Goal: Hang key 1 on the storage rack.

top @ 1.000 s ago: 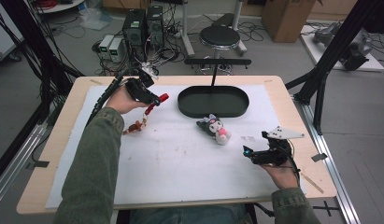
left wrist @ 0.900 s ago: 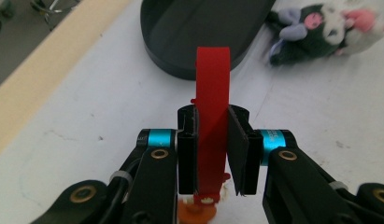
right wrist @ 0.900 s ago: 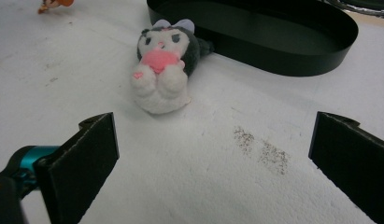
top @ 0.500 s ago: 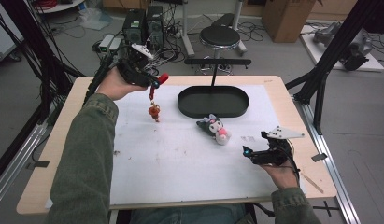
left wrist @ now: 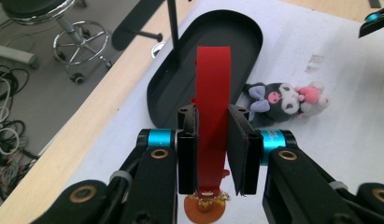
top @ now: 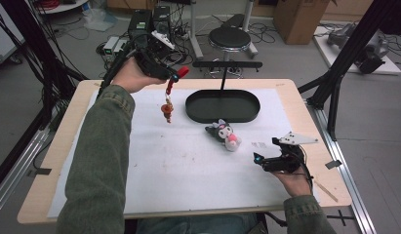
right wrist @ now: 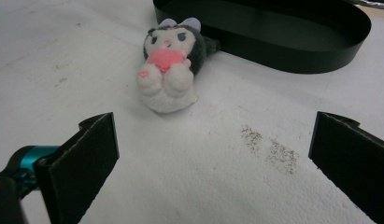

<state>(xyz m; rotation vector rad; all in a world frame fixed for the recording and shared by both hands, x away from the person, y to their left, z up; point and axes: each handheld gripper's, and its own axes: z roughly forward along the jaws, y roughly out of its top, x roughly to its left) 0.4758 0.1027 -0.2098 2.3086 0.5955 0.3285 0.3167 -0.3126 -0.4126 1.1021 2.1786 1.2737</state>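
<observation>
My left fingers [left wrist: 213, 154] pinch red strap [left wrist: 213, 112] above white-papered wooden counter [top: 154, 165]; right fingers [right wrist: 217, 158] spread; cables, black stool [top: 230, 36] behind.

Charm [left wrist: 204, 211] mostly hidden behind strap [left wrist: 213, 112], cut by bottom edge; too small above to identify. Tray [right wrist: 292, 35] cropped at top.
</observation>
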